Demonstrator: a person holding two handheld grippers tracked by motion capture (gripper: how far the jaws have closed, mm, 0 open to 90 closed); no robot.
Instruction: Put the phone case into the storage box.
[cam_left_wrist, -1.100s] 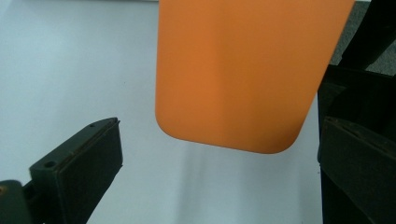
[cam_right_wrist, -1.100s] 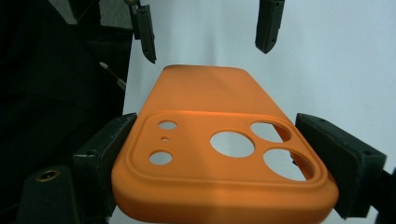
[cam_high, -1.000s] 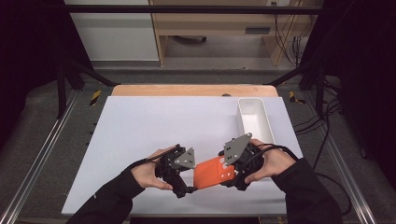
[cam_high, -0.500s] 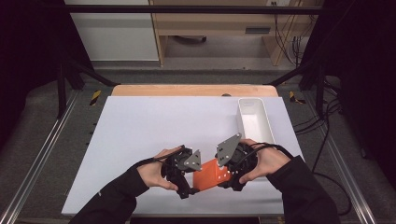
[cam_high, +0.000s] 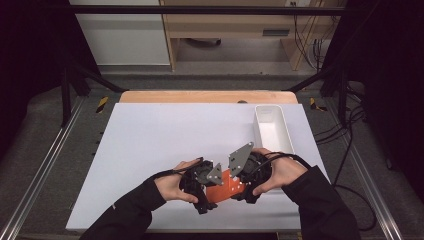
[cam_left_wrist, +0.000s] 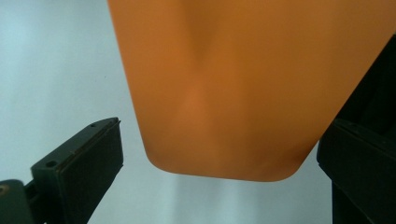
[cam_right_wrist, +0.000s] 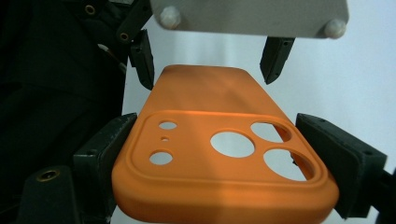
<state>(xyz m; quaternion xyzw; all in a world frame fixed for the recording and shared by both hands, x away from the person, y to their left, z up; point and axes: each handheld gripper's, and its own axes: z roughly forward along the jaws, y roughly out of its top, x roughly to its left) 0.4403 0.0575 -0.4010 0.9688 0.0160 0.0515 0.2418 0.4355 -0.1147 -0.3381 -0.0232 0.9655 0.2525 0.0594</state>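
Clamping the orange phone case (cam_right_wrist: 219, 154), right gripper (cam_high: 244, 186) nearer left gripper (cam_high: 204, 197), open.

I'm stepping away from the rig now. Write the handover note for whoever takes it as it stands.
Right gripper: shut on the orange phone case at its camera-cutout end, holding it just above the white table.
Left gripper: open, jaws astride the case's plain end, pads not pressing.
White bin: at the table's far right, looks empty.
Done: case lifted and presented to the left gripper.
Left: probably close the left gripper on the case; where it goes next is unclear.
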